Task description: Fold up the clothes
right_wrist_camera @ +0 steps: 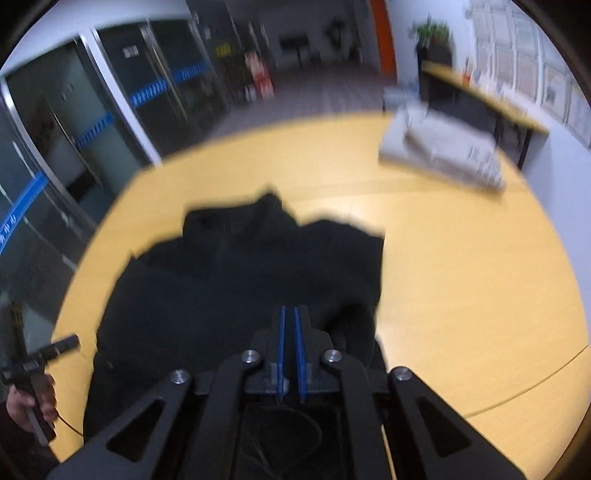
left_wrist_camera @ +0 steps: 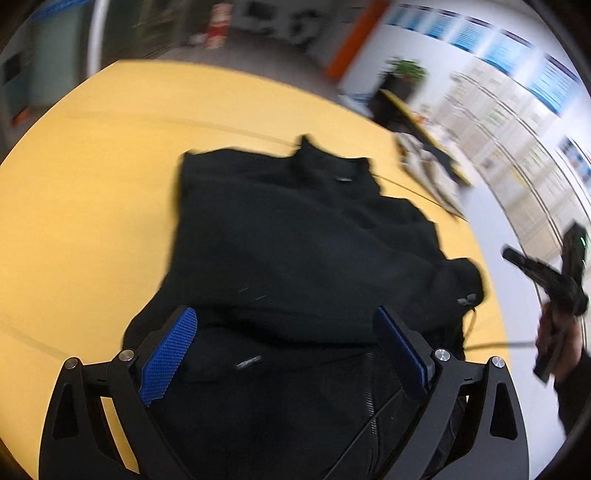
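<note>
A black zip-up jacket (left_wrist_camera: pixel 295 236) lies crumpled on the round yellow table (left_wrist_camera: pixel 92 192), collar at the far side. My left gripper (left_wrist_camera: pixel 284 336) is open just above the jacket's near part, one blue pad on either side of a fold and nothing pinched. In the right wrist view the same jacket (right_wrist_camera: pixel 240 280) lies below my right gripper (right_wrist_camera: pixel 290 332), whose blue pads stand almost together with nothing between them. From the left wrist view the right gripper (left_wrist_camera: pixel 517 258) is in a hand (left_wrist_camera: pixel 554 332) past the table's right edge, clear of the jacket. Both views are motion-blurred.
A stack of folded grey and white clothes (right_wrist_camera: pixel 443 151) sits at the table's far right edge. Beyond it stand a second table (right_wrist_camera: pixel 491 99) and a potted plant (right_wrist_camera: pixel 432 33). Glass doors (right_wrist_camera: pixel 92 122) line the left. Bare tabletop (right_wrist_camera: pixel 480 280) lies right of the jacket.
</note>
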The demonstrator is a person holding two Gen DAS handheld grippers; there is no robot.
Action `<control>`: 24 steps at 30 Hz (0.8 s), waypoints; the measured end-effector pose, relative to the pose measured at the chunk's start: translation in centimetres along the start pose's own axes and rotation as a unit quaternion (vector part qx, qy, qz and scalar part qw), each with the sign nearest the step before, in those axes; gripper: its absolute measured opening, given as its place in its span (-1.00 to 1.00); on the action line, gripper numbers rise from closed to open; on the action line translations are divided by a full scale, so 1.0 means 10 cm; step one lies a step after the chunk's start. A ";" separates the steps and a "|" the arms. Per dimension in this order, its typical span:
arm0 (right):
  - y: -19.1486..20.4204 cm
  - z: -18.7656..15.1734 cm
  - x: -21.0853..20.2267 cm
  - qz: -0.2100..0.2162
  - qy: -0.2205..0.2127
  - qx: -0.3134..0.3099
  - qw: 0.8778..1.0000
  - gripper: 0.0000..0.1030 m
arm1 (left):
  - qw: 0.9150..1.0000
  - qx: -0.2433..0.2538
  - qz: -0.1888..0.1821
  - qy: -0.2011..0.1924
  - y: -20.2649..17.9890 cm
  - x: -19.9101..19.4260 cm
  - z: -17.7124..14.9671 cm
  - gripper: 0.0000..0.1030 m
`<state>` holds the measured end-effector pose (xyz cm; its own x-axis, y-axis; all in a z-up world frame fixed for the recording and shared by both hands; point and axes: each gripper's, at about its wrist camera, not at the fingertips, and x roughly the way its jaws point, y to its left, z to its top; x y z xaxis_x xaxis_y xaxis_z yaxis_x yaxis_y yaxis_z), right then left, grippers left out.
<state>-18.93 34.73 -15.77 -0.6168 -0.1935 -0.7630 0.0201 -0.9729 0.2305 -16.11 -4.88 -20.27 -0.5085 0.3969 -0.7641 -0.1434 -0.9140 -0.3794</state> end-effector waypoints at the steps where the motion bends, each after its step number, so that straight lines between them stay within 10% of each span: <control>1: -0.06 -0.03 0.06 -0.007 0.013 0.003 1.000 -0.90 | 1.000 0.015 -0.004 -0.003 -0.05 0.01 0.01 0.89; 6: -0.42 -0.38 0.51 -0.044 0.118 0.041 0.991 -0.75 | 0.998 0.059 0.004 0.036 -0.14 0.33 0.06 0.89; 10: -0.20 -0.36 0.17 -0.013 0.063 0.021 0.998 0.34 | 0.995 0.059 -0.012 0.077 -0.06 0.55 -0.07 0.89; 14: -0.01 -0.31 0.08 0.009 0.036 -0.024 0.999 0.34 | 0.991 0.085 -0.003 0.102 -0.09 0.66 -0.23 0.88; 24: -0.34 -0.74 0.82 -0.054 0.164 -0.004 0.985 0.21 | 0.990 0.104 0.001 0.096 -0.17 0.52 -0.32 0.87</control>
<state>-18.26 35.51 -27.27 -0.3290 -0.1183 -0.9369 -0.0240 -0.9907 0.1336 -15.79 -0.97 -25.21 -0.3413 0.3859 -0.8571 -0.3239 -0.9043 -0.2781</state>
